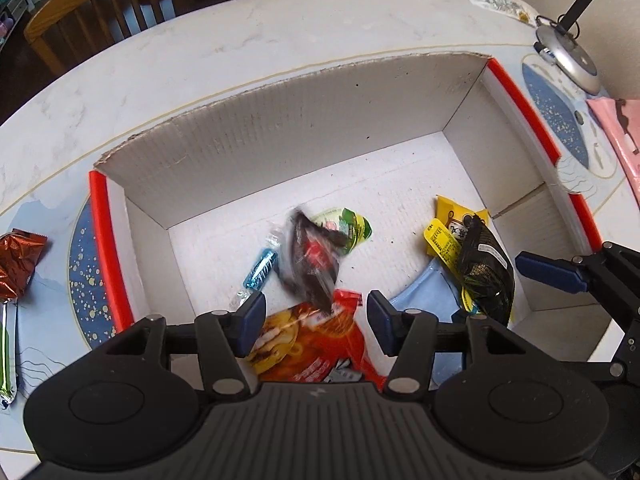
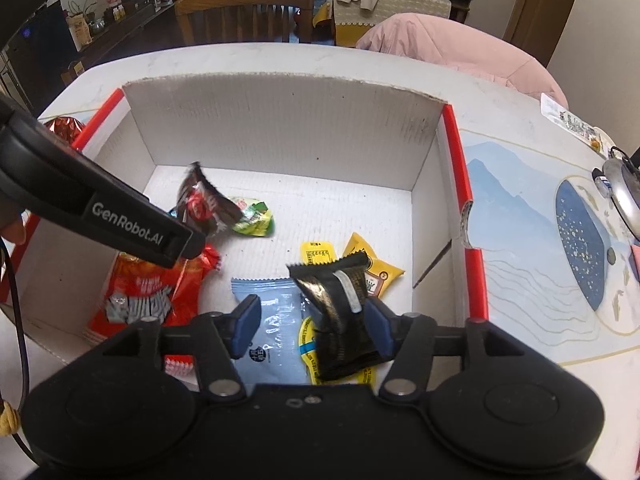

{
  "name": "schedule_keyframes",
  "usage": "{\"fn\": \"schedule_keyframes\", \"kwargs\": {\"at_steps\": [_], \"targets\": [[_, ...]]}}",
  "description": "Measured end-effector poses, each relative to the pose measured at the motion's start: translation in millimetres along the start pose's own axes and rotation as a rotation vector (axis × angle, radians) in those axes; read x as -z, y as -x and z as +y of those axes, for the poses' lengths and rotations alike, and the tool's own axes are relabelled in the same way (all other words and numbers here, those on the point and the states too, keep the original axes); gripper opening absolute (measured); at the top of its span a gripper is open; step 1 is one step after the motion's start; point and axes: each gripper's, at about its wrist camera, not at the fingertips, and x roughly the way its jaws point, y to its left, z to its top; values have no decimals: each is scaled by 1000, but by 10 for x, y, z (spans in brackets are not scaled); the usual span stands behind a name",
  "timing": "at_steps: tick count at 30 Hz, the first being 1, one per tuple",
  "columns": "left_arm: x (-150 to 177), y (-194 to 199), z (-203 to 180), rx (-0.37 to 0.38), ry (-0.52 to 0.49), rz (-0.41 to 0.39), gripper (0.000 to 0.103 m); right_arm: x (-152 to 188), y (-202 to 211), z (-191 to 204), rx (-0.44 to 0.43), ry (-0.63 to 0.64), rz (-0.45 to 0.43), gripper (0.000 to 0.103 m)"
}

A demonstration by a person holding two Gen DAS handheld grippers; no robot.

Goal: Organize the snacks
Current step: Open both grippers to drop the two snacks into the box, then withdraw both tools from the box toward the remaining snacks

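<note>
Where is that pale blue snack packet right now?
The pale blue packet lies flat on the box floor, between the big red bag and the black wrapper.

Both views are evenly lit by soft, daylight-like light, bright on the white marbled tabletop (image 1: 280, 40) and the pale inner walls of the white corrugated cardboard box (image 1: 320, 120). Shadows are faint, gathered in the box's left corner. The black gripper bodies along the bottom of each frame stay dark and low in detail. A dark brown and red snack packet (image 1: 312, 260) near the centre of the left wrist view is smeared by motion blur; it looks blurred in the right wrist view too. Fisheye distortion bows the table edge, and the corners vignette to black. Small glints show on the crinkled red foil wrapper (image 1: 18, 260) at the left edge.
</note>
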Motion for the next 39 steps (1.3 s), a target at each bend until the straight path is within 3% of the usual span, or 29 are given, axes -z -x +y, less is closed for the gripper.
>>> {"fn": "schedule_keyframes", "kwargs": {"at_steps": [11, 20, 29, 34, 39], "targets": [[187, 343, 77, 38, 5, -83, 55, 11, 345, 65, 22, -18, -68, 80], [404, 754, 180, 72, -19, -179, 56, 23, 724, 220, -12, -36, -134, 89], [680, 1199, 418, 73, -30, -300, 59, -47, 1052, 573, -57, -16, -230, 98], [891, 1402, 629, 73, -34, -347, 67, -63, 1159, 819, -84, 13, -268, 102], [1106, 1536, 900, 78, -12, -373, 68, -111, 1185, 1129, -100, 49, -279, 103]]}}
